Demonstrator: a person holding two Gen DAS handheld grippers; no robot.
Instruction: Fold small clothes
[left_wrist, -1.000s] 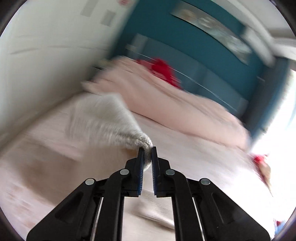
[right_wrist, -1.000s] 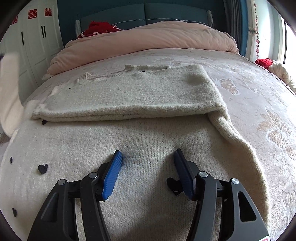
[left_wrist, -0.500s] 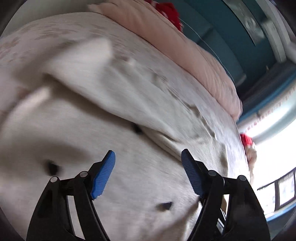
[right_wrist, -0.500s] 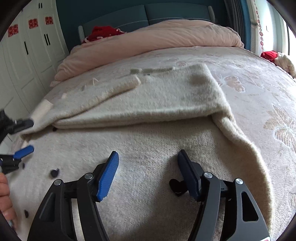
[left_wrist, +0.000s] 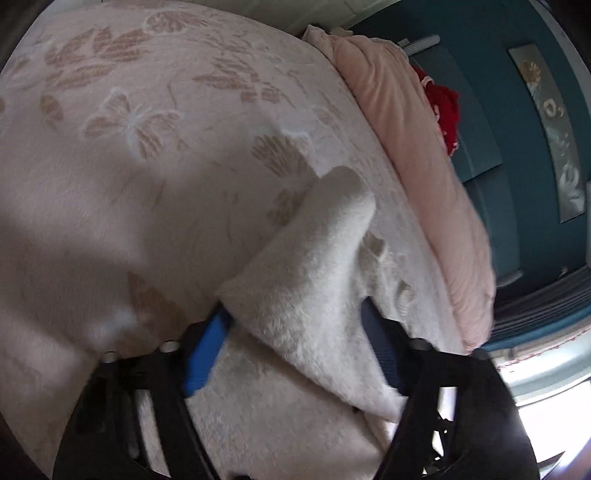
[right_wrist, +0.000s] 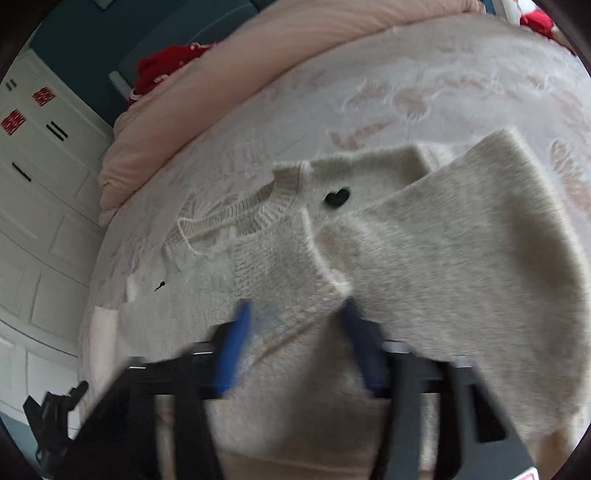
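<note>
A cream knit sweater with small black hearts lies partly folded on the bed, its ribbed neckline toward the left in the right wrist view. My right gripper is open, its blue pads low over the sweater's front, straddling a fold edge. In the left wrist view a fuzzy cream part of the sweater lies between the fingers of my open left gripper. The left gripper's tip shows at the bottom left of the right wrist view.
The bed has a pink floral cover. A rolled pink duvet and a red garment lie by the teal headboard. White wardrobe doors stand at the left of the bed.
The left gripper let go of the sweater part it held, opened, and swung over to a cream edge. The right gripper moved forward over the sweater, which is now folded differently.
</note>
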